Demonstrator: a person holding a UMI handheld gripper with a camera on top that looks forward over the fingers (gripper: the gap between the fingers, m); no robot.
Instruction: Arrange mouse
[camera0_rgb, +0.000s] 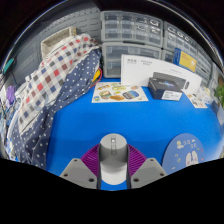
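Mouse (113, 158), grey with a pale body, sits between the gripper (113, 166) fingers, whose purple pads (92, 160) press its sides, holding it over a blue table (90, 125). Beyond lie a leaflet (119, 93), a dark box (166, 84), a checked cloth (55, 75) and clear drawer units (135, 35).

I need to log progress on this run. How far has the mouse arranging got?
Done: the gripper has closed on the grey mouse, which sits between the purple pads, both fingers appearing to press its sides. In hand: the mouse is held over the blue table. Left: setting it down; a round blue mat lies beyond the fingers to one side, possibly its spot, though that is a guess.
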